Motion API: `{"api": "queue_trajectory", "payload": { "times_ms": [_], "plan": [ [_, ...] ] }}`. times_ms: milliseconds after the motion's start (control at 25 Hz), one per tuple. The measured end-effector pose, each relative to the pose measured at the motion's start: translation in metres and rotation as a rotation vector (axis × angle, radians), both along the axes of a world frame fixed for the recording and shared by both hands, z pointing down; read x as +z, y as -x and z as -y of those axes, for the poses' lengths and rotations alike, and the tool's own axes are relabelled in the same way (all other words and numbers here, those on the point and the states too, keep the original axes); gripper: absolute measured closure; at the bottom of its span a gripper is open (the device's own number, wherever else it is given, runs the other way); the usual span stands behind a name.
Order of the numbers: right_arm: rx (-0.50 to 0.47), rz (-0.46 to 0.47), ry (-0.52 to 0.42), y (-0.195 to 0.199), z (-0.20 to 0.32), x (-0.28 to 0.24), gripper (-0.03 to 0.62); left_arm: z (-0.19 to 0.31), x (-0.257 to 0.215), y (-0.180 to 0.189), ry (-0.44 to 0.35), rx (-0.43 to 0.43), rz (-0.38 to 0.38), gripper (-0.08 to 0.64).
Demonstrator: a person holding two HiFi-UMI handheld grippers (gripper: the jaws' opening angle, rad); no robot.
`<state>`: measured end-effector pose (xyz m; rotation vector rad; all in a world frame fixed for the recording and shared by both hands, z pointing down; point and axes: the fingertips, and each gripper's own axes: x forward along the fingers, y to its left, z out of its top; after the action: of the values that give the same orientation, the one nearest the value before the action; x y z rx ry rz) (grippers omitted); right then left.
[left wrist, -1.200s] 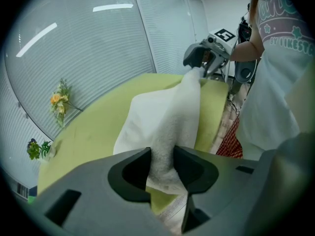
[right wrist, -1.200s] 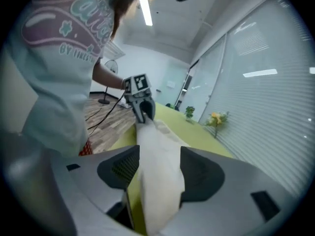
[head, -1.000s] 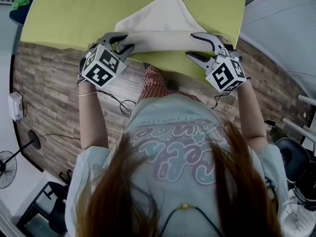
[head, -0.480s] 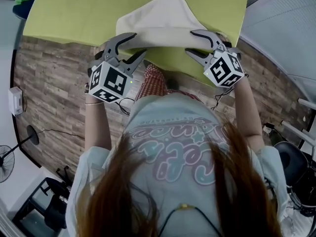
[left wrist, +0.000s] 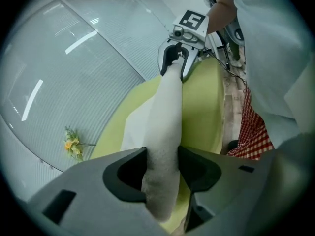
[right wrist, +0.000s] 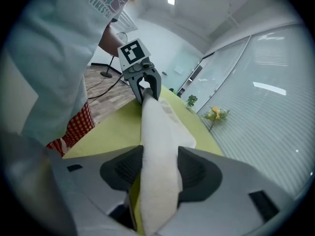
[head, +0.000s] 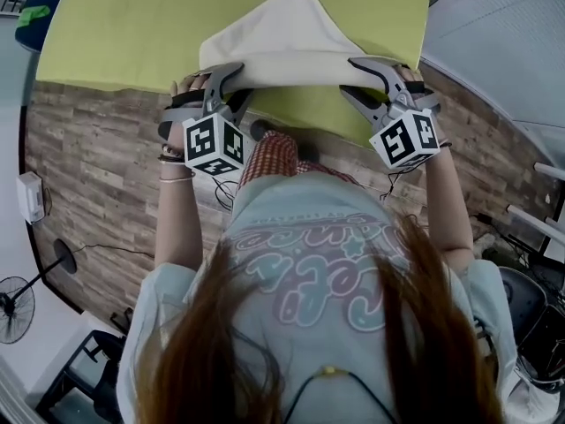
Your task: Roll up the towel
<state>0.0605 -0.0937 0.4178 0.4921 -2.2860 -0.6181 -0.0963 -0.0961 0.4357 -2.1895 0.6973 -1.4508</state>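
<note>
Towel [head: 291,34] is on the desk [head: 132,25], at the near edge, about mid-width. Its near part is wound into a roll [head: 291,71]. The loose remainder lies flat beyond the roll and narrows to a rounded tip pointing at the far edge.

Key relation: the roll's long axis runs left-right, parallel to the desk's near edge. The grippers come in from the near side, one per end, both pointing across that axis toward the far edge. So the unrolled cloth is straight ahead of the fingers, not off to a side.

Left gripper [head: 237,85]: on the roll's left end. Its jaws have just been opening and now sit one each side of the roll, both pads against the cloth. That's a pinch, light as far as I can judge.

Right gripper [head: 349,76]: on the right end. Its jaws have just been closing, with the roll between them and the pads pressed into it.

Neither hand is nearer. Each gripper view shows the other gripper at the opposite end of the same roll.

My read: the next turn goes away from the person, both ends together. If one end leads, the roll skews off parallel and winds into a cone, more so as the loose part narrows.
</note>
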Motion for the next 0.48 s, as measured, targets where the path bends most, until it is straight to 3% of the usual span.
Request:
{"api": "queue_trajectory", "payload": {
  "times_ms": [320, 480],
  "plan": [
    [0.089, -0.02, 0.016, -0.032, 0.009, 0.016, 0.374, 0.004, -0.003, 0.005, -0.062, -0.015, -0.007, 0.367],
    [0.094, -0.004, -0.033, -0.032, 0.013, 0.018, 0.42, 0.007, 0.0, 0.008, -0.064, -0.049, -0.016, 0.365]
  ]
}}
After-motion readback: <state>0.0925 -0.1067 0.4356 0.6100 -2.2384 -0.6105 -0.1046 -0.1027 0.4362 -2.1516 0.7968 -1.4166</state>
